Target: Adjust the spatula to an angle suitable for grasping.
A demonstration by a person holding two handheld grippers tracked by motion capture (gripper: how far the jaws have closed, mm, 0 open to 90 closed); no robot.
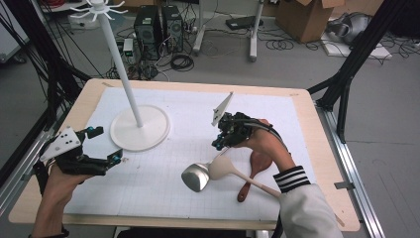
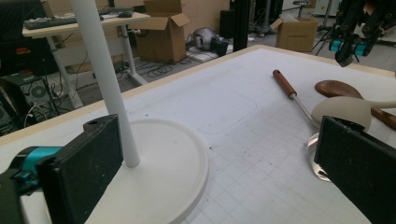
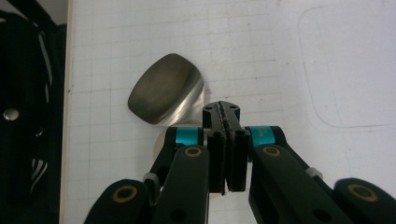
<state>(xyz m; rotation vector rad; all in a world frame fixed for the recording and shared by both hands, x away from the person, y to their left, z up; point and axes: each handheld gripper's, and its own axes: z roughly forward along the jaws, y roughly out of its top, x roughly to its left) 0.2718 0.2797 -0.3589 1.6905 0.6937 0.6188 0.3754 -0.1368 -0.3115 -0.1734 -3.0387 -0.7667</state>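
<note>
Fingers of right gripper (image 3: pixel 226 140) pressed together, empty.

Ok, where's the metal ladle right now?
High view: the metal ladle lies front-centre on the white mat, bowl beside the cream spoon, just below the right gripper.

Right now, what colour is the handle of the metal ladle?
Reddish-brown wood on the metal ladle, clearest in the left gripper view.

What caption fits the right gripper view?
Shut tongs poised above a metal ladle bowl on the gridded mat.
</note>
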